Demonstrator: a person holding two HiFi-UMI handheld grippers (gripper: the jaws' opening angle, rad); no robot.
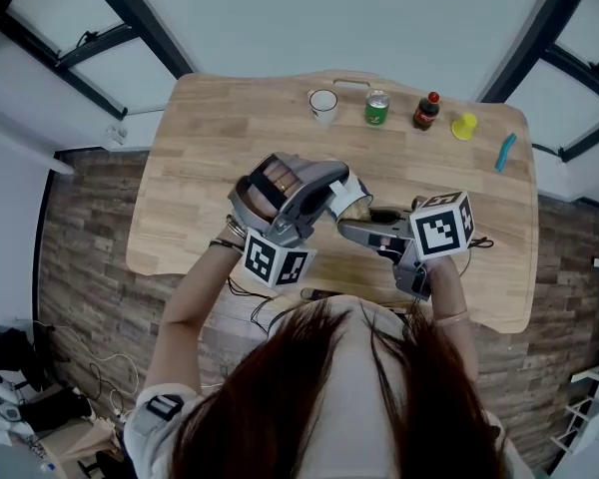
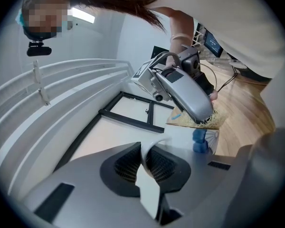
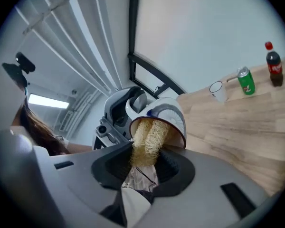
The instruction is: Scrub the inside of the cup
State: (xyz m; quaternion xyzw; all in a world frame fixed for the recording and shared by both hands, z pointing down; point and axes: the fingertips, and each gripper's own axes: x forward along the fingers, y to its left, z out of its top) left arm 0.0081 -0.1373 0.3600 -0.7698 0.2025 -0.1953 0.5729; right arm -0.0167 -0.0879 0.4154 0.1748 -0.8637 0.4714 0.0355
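A white cup with a blue pattern [image 1: 354, 197] is held tilted above the wooden table [image 1: 200, 168]. My left gripper [image 1: 331, 201] is shut on the cup's handle [image 2: 150, 177], and the cup body [image 2: 200, 133] shows just beyond the jaws. My right gripper [image 1: 356, 230] is shut on a straw-coloured loofah scrubber [image 3: 147, 139]. The scrubber's far end is pushed into the cup's mouth [image 3: 159, 123], which faces the right gripper. In the left gripper view the right gripper [image 2: 205, 119] comes in from above, with loofah fibres at the cup's rim.
Along the table's far edge stand a small white cup [image 1: 322, 104], a green can [image 1: 377, 107], a cola bottle [image 1: 426, 111], a yellow object [image 1: 464, 126] and a blue object [image 1: 505, 152]. Black window frames run behind the table.
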